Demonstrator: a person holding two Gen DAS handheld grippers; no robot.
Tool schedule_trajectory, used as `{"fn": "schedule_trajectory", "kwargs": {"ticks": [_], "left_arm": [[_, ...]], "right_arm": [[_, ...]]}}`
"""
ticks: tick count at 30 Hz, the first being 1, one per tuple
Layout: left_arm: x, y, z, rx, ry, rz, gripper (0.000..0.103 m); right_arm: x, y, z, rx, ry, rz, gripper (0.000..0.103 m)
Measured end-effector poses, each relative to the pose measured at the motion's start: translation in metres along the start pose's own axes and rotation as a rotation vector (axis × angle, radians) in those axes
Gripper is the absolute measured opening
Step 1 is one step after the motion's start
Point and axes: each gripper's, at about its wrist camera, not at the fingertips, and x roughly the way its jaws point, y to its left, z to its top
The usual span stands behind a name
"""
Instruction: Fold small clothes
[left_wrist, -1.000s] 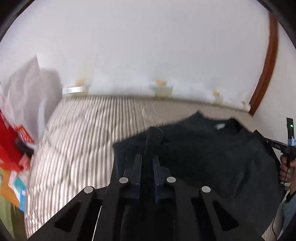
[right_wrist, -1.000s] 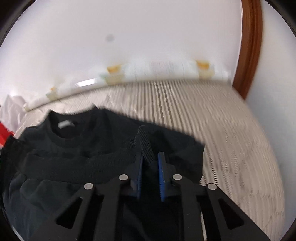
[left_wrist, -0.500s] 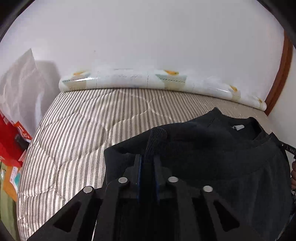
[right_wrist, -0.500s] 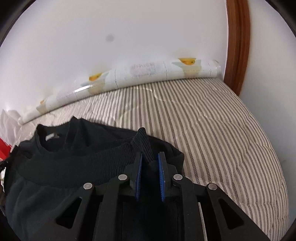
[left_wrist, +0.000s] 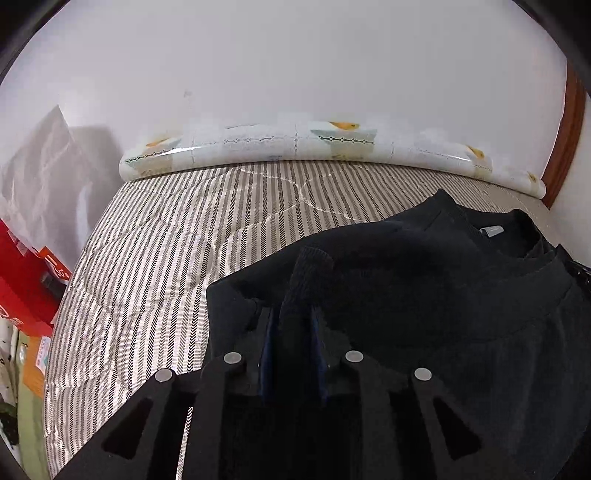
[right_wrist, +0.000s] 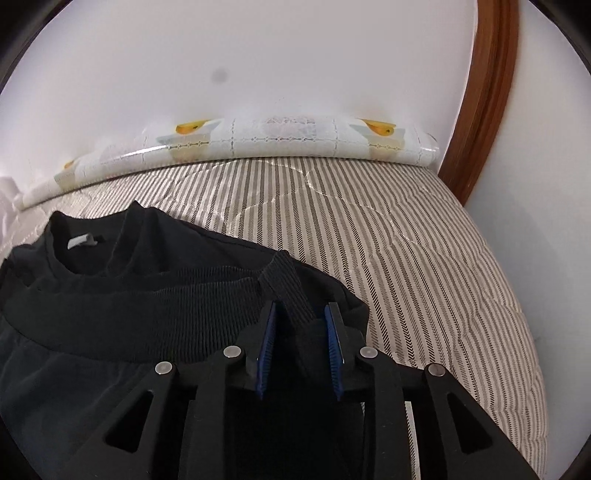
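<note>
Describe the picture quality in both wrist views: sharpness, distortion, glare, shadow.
Left wrist view: sharp, fisheye bends the striped mattress; the black sweatshirt swallows detail; a shadow falls on the wall at left. Right wrist view: sharp too, glare on the patterned roll, a dark smudge on the wall.

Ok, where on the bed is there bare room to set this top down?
Bare striped mattress lies left of the black top, up to the patterned roll at the wall. More lies bare right of the top, towards the wooden frame. The red boxes crowd the far left edge.
</note>
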Motion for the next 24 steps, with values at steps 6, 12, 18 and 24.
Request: {"fn": "schedule_trajectory", "kwargs": {"ticks": [6, 12, 18, 24], "left_arm": [[0.001, 0.0094, 0.0004, -0.049, 0.008, -0.046, 0.02], [0.0002, 0.0068, 0.0007, -0.041, 0.008, -0.033, 0.02], [0.0024, 0.0101, 0.0, -0.053, 0.013, -0.047, 0.021], [0.0032, 0.0044, -0.0005, -0.027, 0.012, -0.015, 0.021]], "right_arm": [[-0.0016, -0.0005, -0.0004, 0.004, -0.003, 0.0, 0.026], [-0.0028, 0.0071, 0.0, -0.024, -0.008, -0.047, 0.028], [-0.0013, 0.0024, 0.0007, -0.002, 0.001, -0.03, 0.031], [-0.0001, 0.0023, 0.0013, -0.003, 0.01, -0.026, 0.032]]}}
